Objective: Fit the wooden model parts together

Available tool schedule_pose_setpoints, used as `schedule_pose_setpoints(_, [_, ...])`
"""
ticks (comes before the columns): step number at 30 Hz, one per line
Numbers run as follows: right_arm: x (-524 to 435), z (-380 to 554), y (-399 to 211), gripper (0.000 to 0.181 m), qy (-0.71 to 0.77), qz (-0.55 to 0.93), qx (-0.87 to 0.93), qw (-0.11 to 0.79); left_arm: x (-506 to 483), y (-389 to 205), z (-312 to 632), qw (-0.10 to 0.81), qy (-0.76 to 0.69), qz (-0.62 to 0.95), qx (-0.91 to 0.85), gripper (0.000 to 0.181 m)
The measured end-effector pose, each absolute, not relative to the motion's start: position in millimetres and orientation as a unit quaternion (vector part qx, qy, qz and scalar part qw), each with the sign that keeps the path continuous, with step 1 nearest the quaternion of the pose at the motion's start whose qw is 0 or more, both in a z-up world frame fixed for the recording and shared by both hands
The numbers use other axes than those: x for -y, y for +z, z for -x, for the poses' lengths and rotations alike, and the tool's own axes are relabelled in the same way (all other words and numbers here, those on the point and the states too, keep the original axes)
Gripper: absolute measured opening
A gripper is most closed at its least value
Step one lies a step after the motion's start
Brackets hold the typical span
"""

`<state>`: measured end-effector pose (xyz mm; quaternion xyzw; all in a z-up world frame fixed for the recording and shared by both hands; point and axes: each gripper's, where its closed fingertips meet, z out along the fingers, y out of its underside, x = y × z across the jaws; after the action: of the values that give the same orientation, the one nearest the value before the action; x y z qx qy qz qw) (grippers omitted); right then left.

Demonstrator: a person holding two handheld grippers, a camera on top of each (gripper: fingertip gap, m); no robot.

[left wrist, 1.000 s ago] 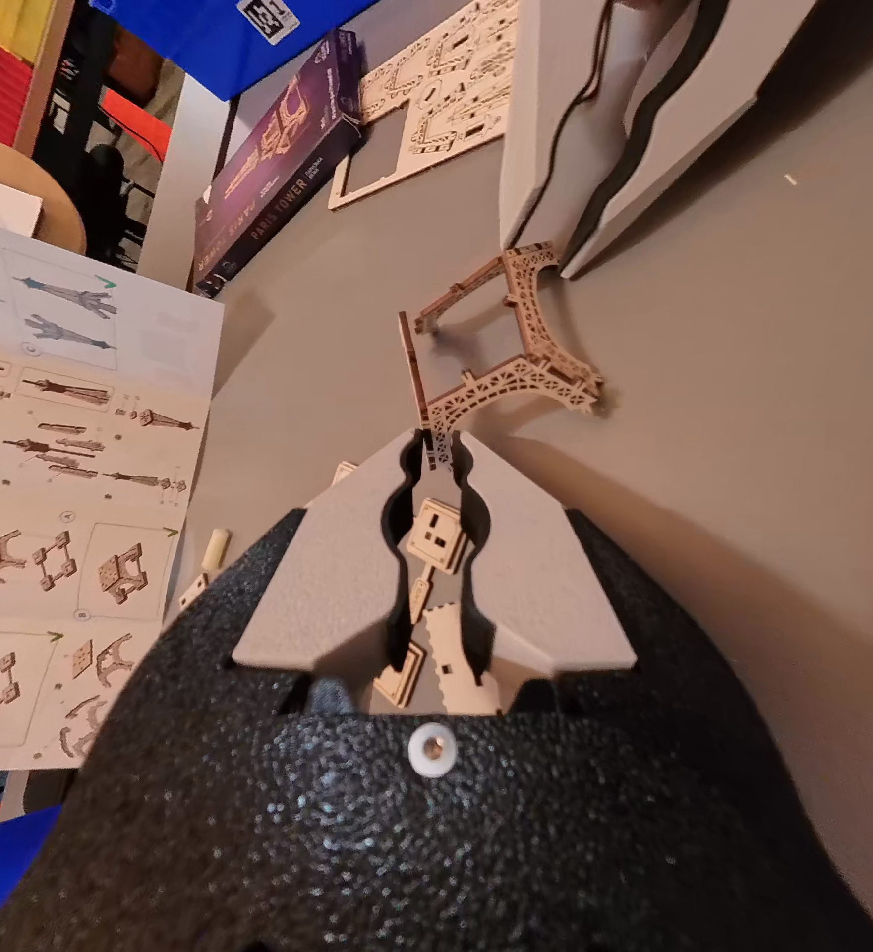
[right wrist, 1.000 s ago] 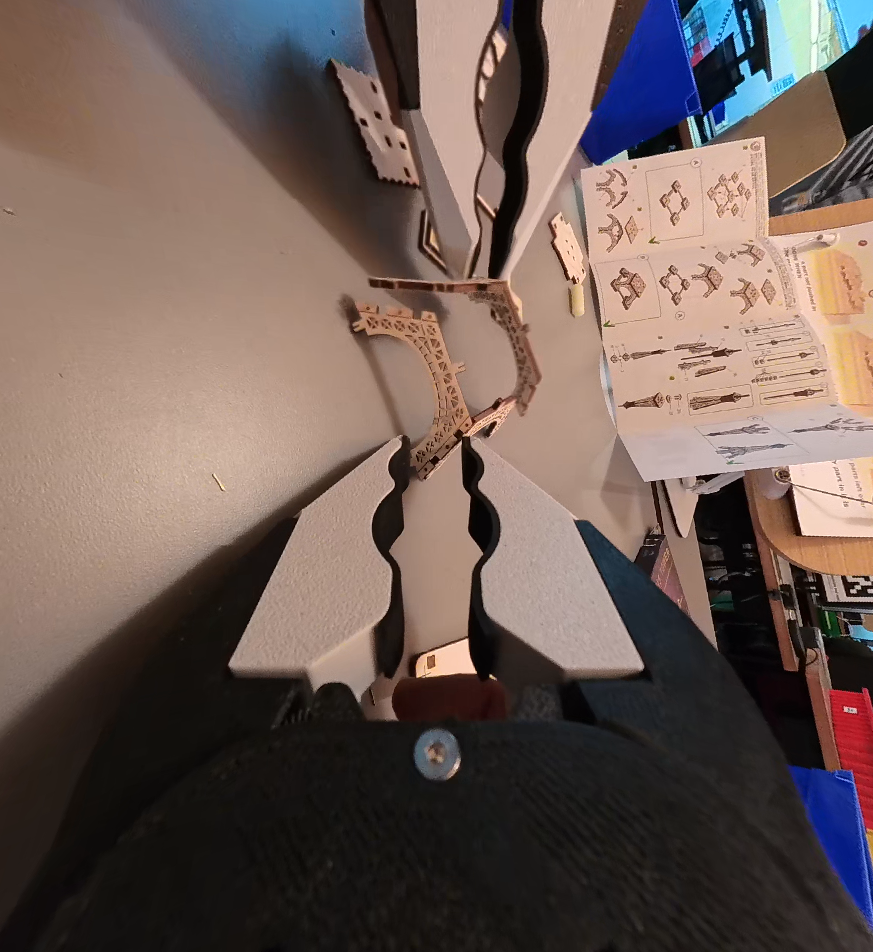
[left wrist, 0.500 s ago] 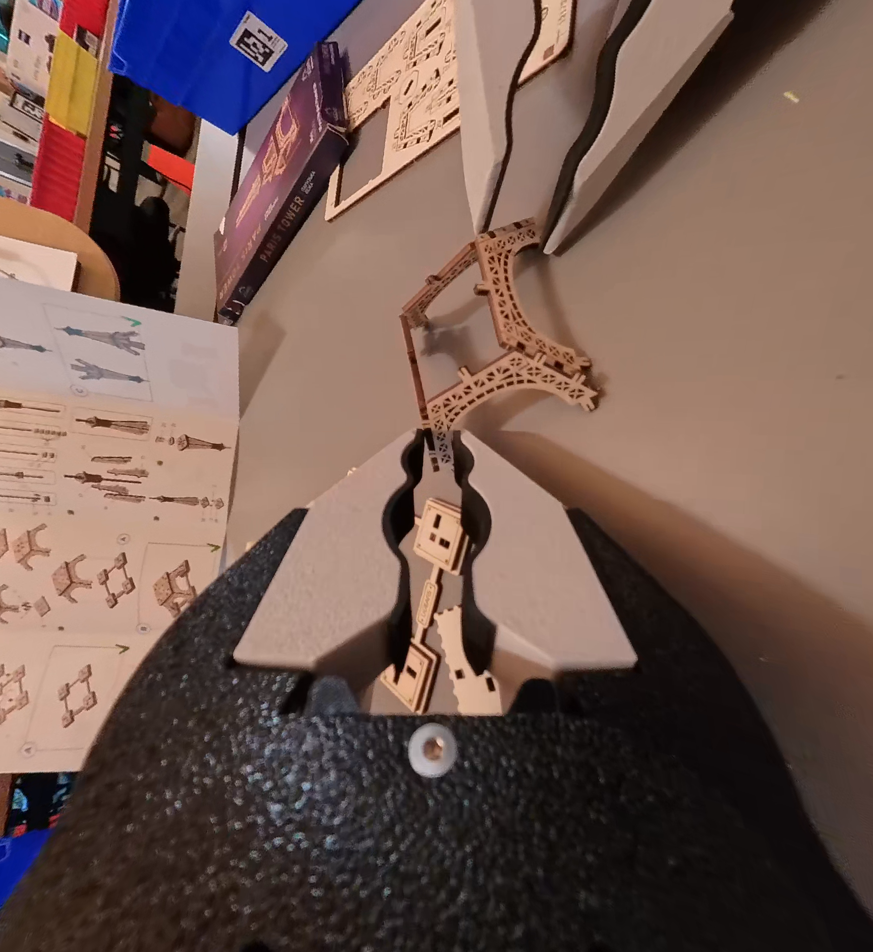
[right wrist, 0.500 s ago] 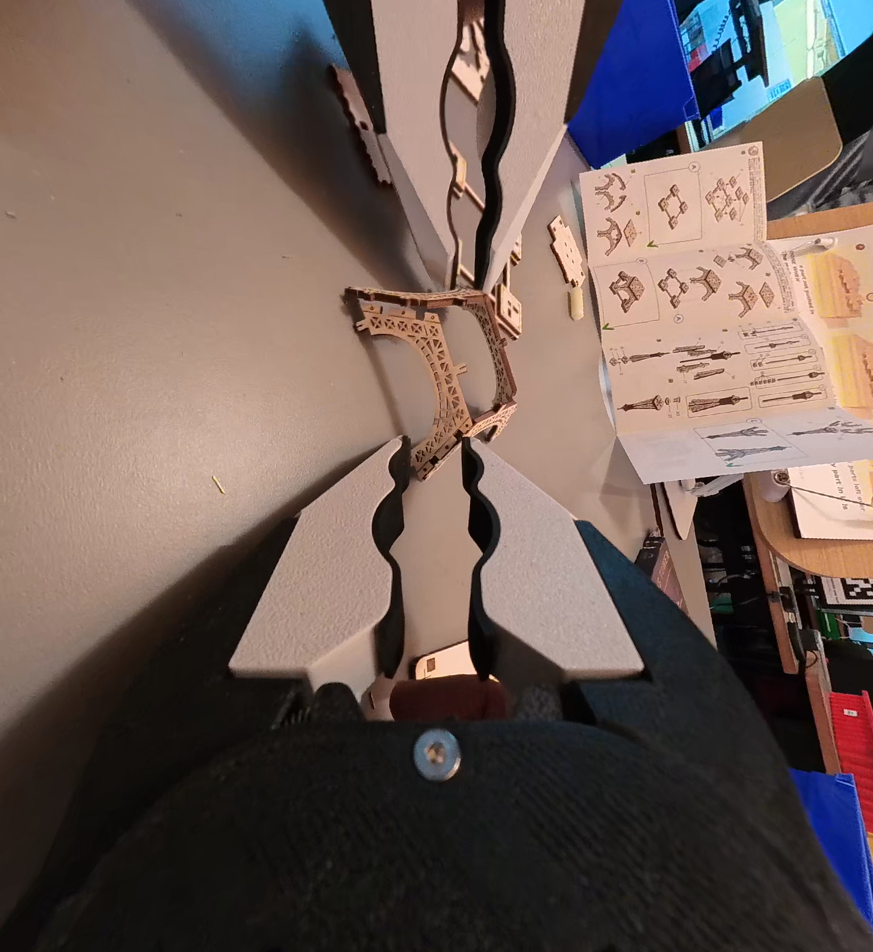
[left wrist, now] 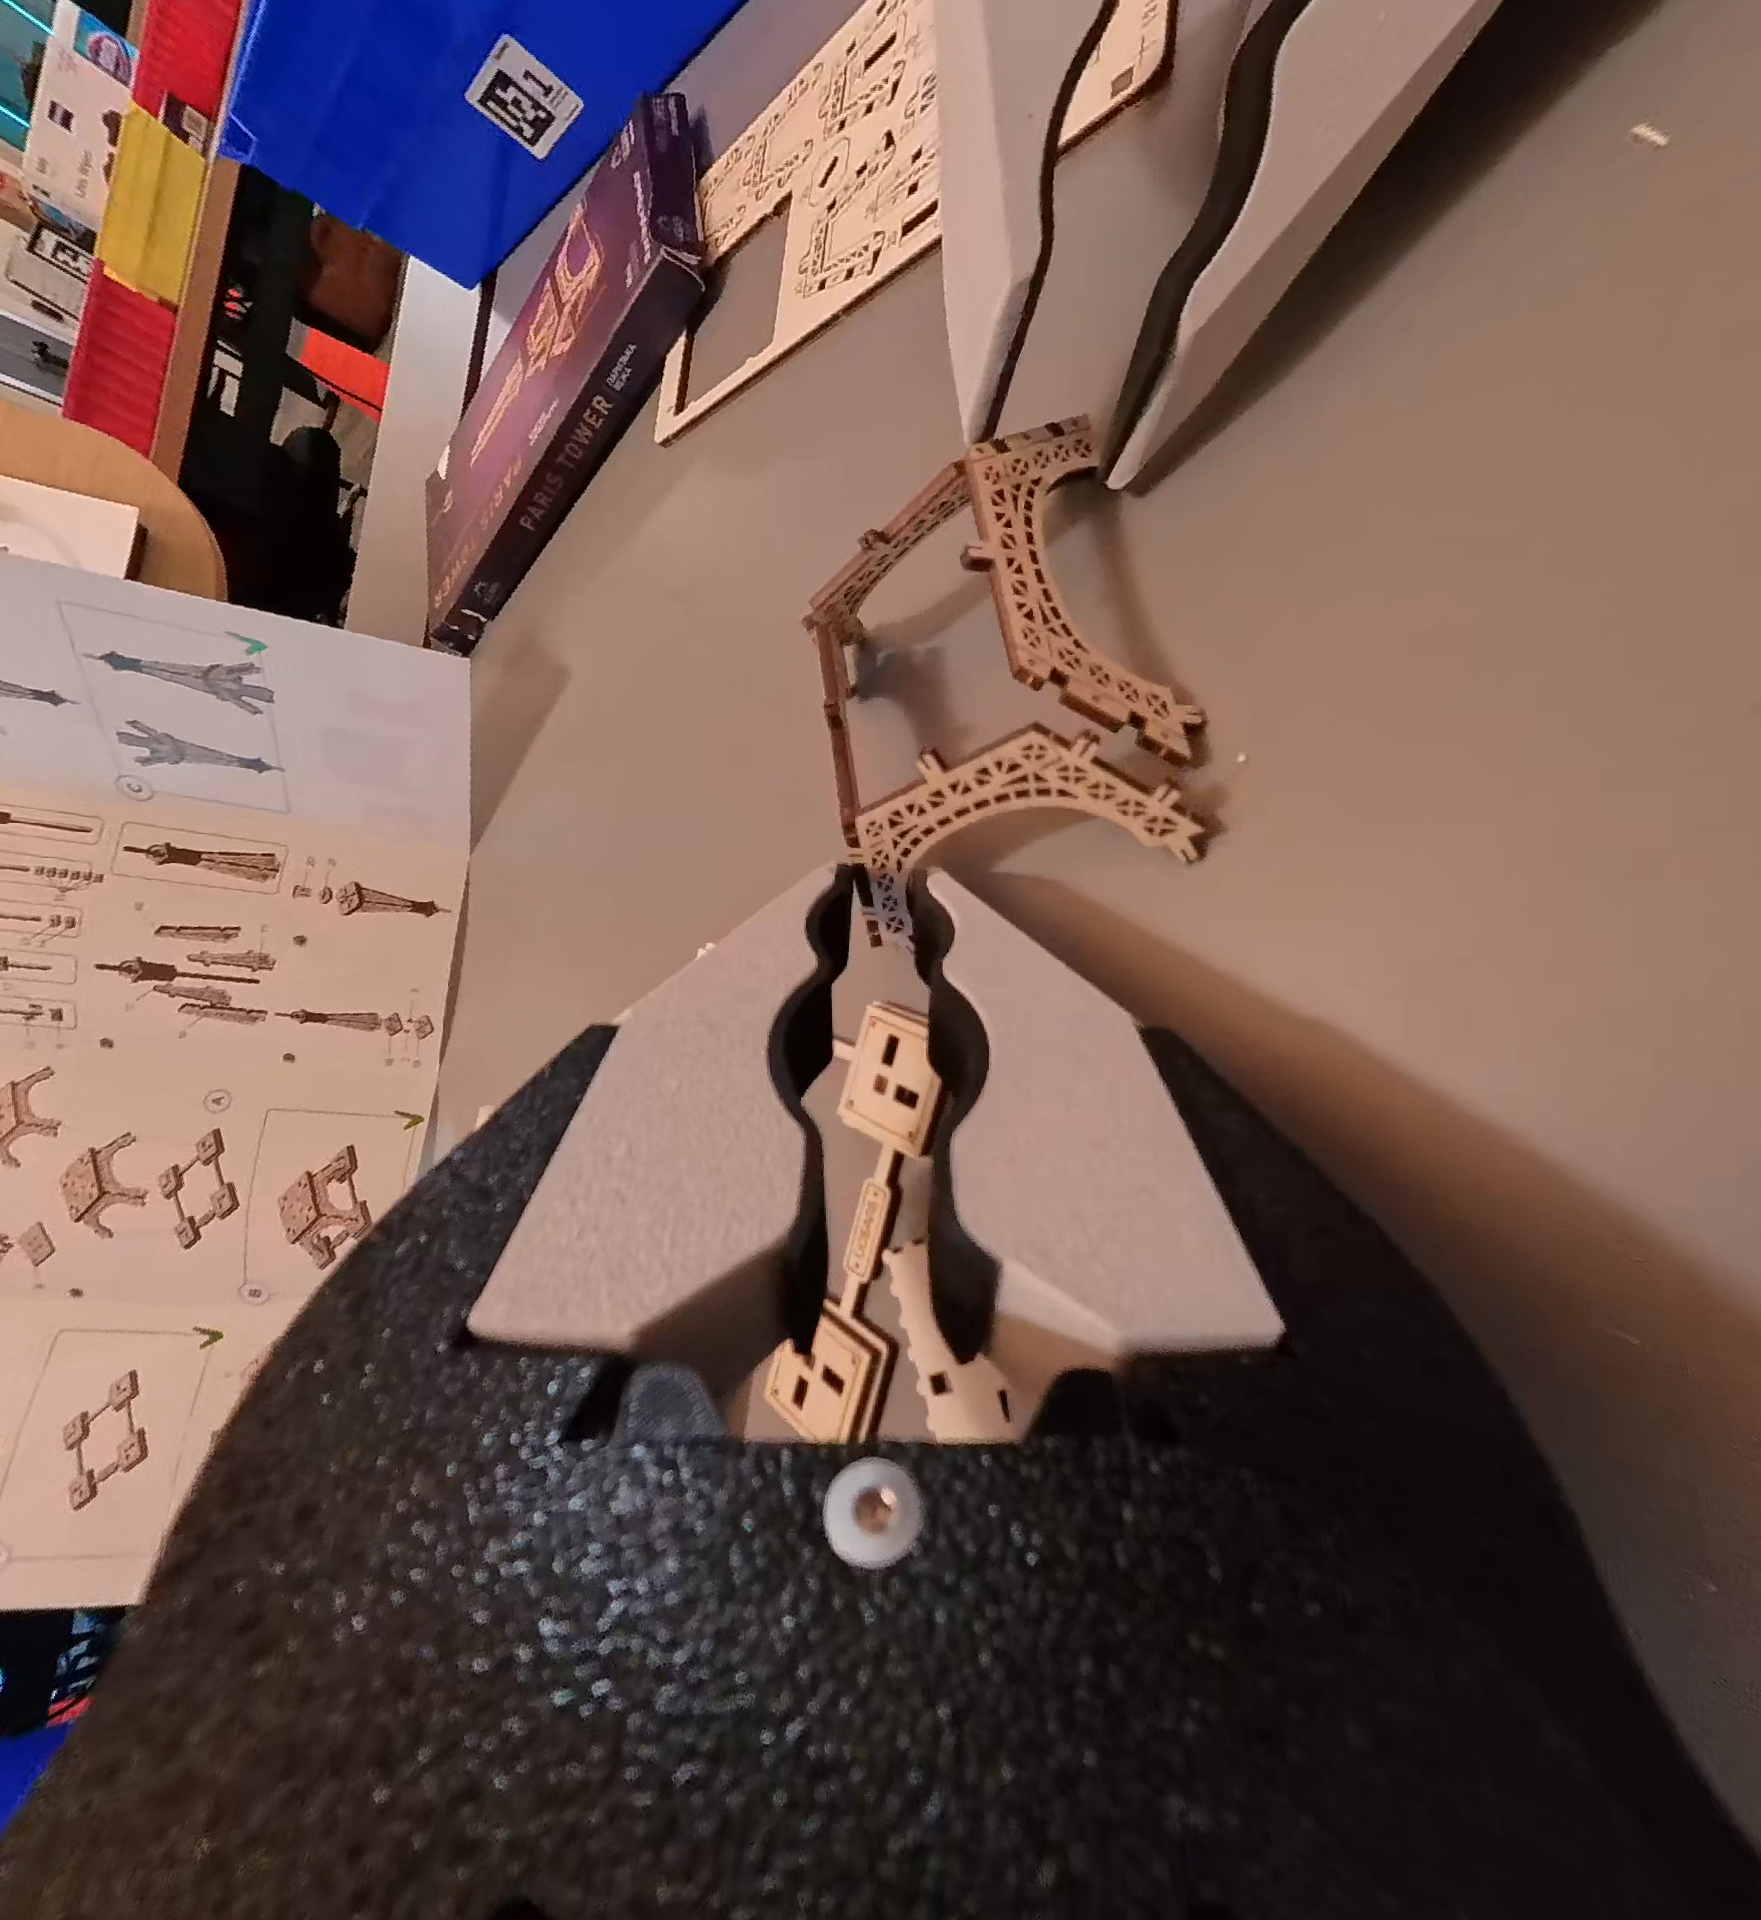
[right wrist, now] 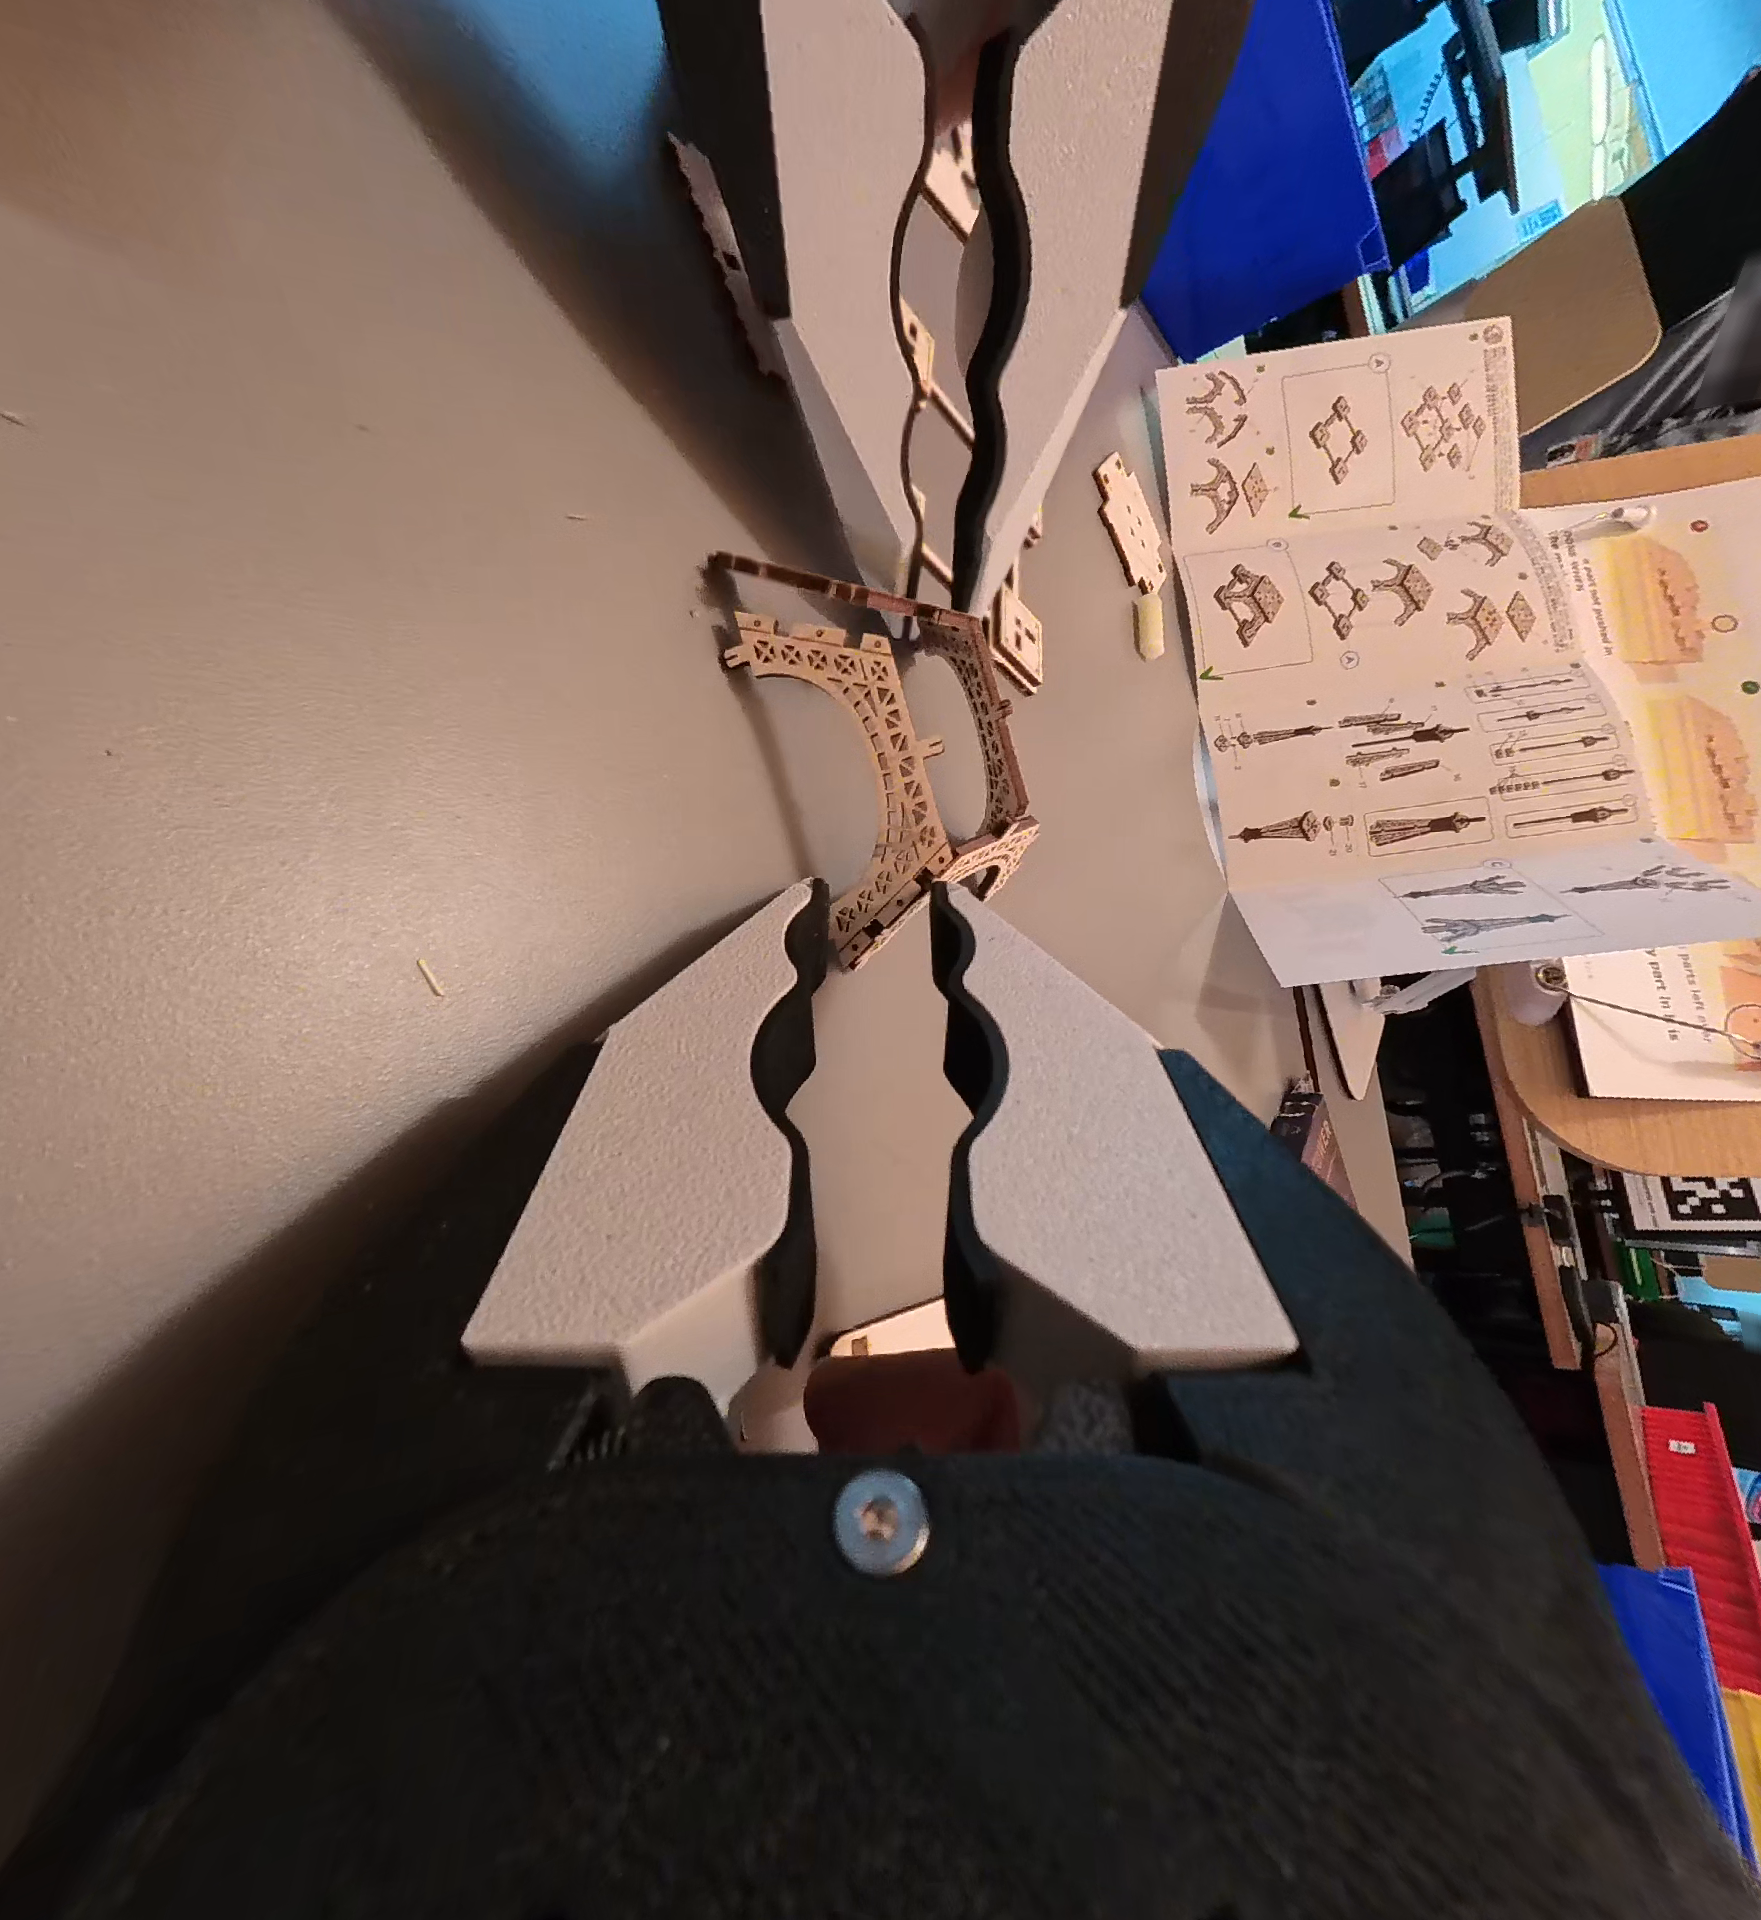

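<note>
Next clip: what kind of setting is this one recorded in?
Probably a lab or workshop room, not a home: a plain grey table holds the model kit, and beyond it stand stacked coloured bins and square printed marker tags.

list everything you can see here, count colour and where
lattice arch pieces: several joined, pale wood, mid table between the grippers
square-ended frame piece: one, pale wood, on the table under the left gripper
part sheet: one, pale wood, far table
box: one, dark purple, beside the sheet
instruction sheet: one, white, table edge
table: one, grey
left gripper: shut on an arch end
right gripper: open around an arch end
</note>
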<state>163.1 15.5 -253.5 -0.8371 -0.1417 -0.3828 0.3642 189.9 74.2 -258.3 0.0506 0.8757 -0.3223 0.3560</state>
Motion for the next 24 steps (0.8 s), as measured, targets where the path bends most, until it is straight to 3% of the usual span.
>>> schedule_pose_setpoints(15, [-16, -164, -253, 0.018, -0.382, 0.833, 0.141, 0.373, -69, -258, -192, 0.371, -0.313, -0.034, -0.874, 0.009])
schedule_pose_setpoints(24, [-17, -164, -252, 0.02, -0.392, 0.83, 0.148, 0.367, -87, -244, -185, 0.322, -0.362, 0.024, -0.874, 0.025])
